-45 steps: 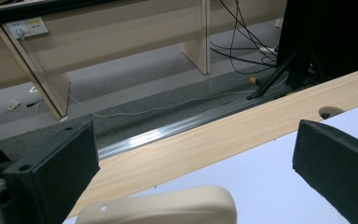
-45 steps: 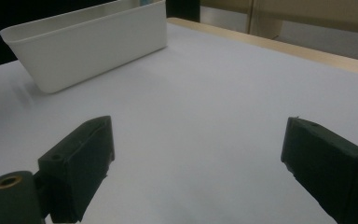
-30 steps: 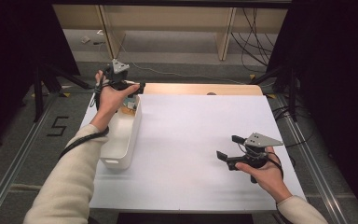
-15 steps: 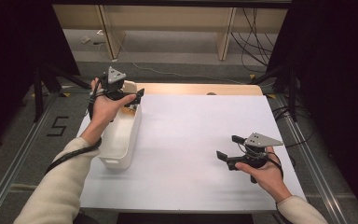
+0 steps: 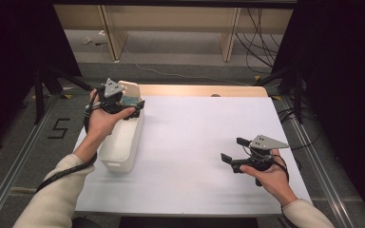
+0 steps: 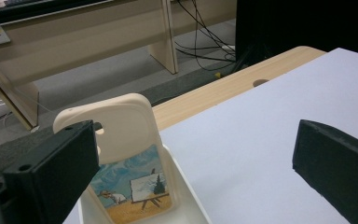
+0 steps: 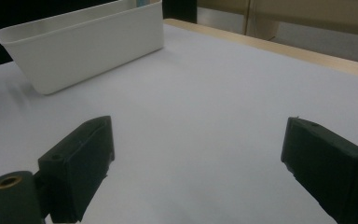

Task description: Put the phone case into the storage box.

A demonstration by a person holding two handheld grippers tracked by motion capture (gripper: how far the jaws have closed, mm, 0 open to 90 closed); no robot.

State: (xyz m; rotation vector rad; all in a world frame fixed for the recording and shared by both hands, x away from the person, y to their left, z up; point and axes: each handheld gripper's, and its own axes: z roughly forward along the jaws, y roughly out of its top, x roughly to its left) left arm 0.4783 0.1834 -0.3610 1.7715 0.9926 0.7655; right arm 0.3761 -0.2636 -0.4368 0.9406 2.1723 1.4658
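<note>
In the high view, the left gripper is held over the far end of a white plastic bin that lies lengthwise along the left part of the white table top, at about ten o'clock from the table's middle. The person's left hand wraps the gripper's body from below. In the left gripper view its two black jaws stand wide apart, gripping nothing. Between them, closer to the left jaw, a cream phone case stands upright in the bin's far end, leaning against the end wall. Its upper part is plain cream with a camera cut-out partly hidden behind the left jaw; its lower part carries a painted scene of blue sky, an easel and yellow ground. The same phone case pokes up above the bin's rim in the high view, just beyond the gripper.

Farther right, at about four o'clock from the table's middle, the right gripper is held low over bare table by the right hand, well apart from the bin. Its jaws point toward nine o'clock and are spread wide, empty. The right gripper view looks across the white surface to the bin at its eleven o'clock.
</note>
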